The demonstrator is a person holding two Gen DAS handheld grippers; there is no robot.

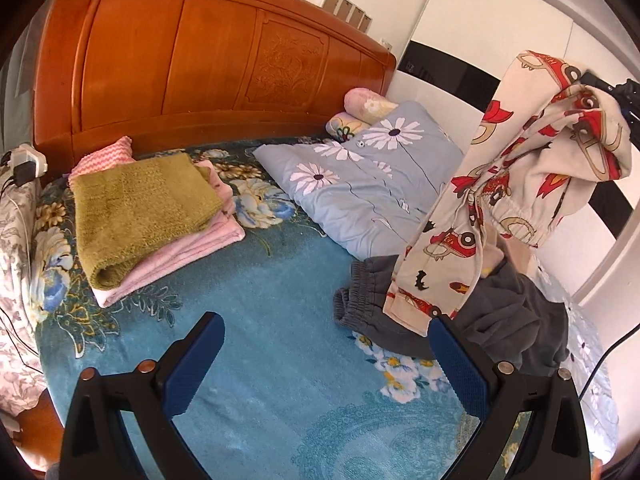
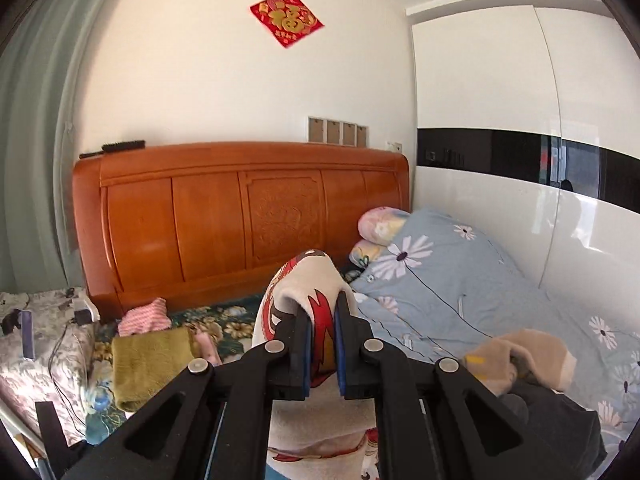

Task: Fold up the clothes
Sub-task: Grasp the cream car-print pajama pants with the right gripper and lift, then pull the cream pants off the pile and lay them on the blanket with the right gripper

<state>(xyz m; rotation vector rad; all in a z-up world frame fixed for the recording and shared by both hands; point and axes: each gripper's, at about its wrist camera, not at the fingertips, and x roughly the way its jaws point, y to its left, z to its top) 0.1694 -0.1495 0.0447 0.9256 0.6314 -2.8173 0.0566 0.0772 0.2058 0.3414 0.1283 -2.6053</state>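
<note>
The printed garment (image 1: 516, 184), a cream piece with red cartoon cars and an elastic gathered band, is hanging in the air above the bed (image 1: 272, 320), to the right of the blue daisy pillow (image 1: 372, 184), and it is looking light, limp and soft (fleecy on the inside, judging by the fuzzy edge in the right wrist view), so it is likely going to sag and twist rather than hold any shape. The right gripper (image 2: 323, 320) is pinching a bunched fold of it near the top, its jaws drawn together on the cloth, with the rest trailing down below them. The left gripper (image 1: 326, 344) is hovering low over the bed with its jaws standing wide apart and nothing between them; the garment's lowest hem is dangling just above and beside the right-hand jaw, apparently not touching it. A sensible second hold is probably that lower hem or a corner of the elastic band, so the piece can be stretched flat. Beneath the hanging hem a dark grey garment (image 1: 480, 320) is lying crumpled on the bed, right of the pillow's near corner, and a folded stack (image 1: 148, 216) of olive and pink items is sitting well to the left of the pillow.
</note>
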